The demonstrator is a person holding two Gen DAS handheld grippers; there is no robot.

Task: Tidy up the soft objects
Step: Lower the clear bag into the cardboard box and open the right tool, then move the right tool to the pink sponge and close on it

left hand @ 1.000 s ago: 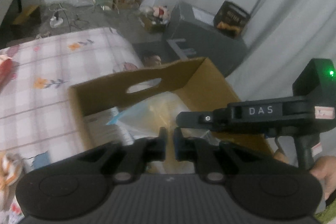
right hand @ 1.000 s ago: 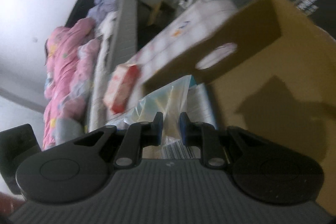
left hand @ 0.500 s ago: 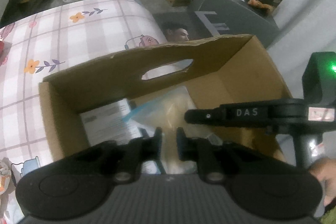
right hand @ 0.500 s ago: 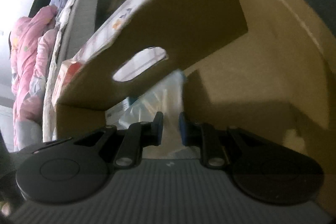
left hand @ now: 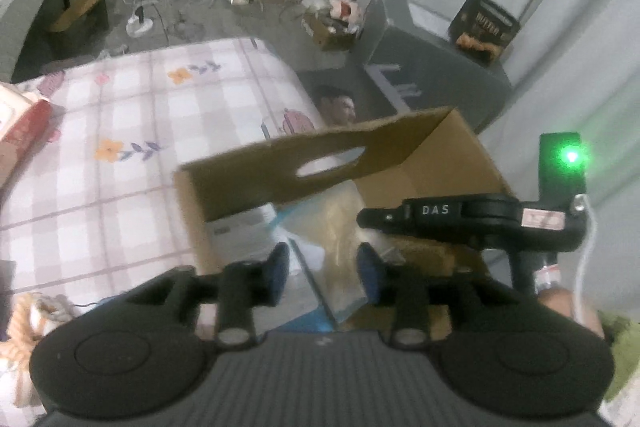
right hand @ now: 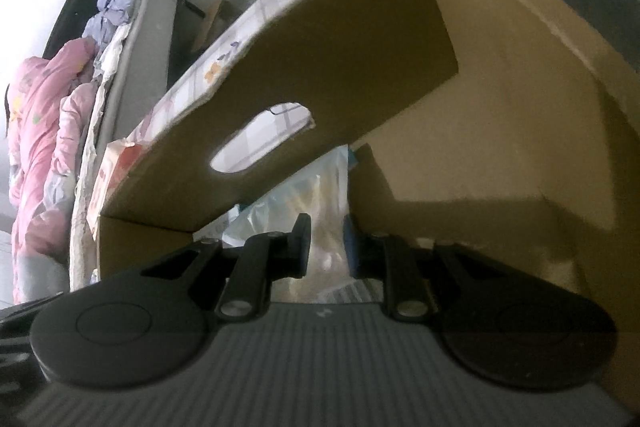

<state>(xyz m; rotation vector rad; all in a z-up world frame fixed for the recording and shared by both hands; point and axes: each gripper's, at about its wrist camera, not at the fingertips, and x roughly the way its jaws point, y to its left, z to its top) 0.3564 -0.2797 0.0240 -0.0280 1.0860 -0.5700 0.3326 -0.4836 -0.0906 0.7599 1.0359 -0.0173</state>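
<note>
A brown cardboard box (left hand: 460,155) with a hand-hole flap stands on the checked bed cover. Inside lies a clear plastic bag (left hand: 340,223) with pale yellow soft contents, next to a white packet (left hand: 244,231). My left gripper (left hand: 322,269) is open above the bag, fingers apart. My right gripper (right hand: 325,247) is inside the box, its fingers a little apart around the bag (right hand: 316,195); it also shows in the left wrist view (left hand: 460,219) as a black arm over the box.
The box's flap (right hand: 320,75) hangs over the opening. A red-and-white packet (left hand: 20,123) lies at the bed's left. A soft toy (left hand: 28,315) sits at lower left. A grey cabinet (left hand: 432,75) and floor clutter stand beyond the bed.
My left gripper has opened from shut and let the bag go into the box, then drawn back. My right gripper's fingers have parted slightly inside the box.
</note>
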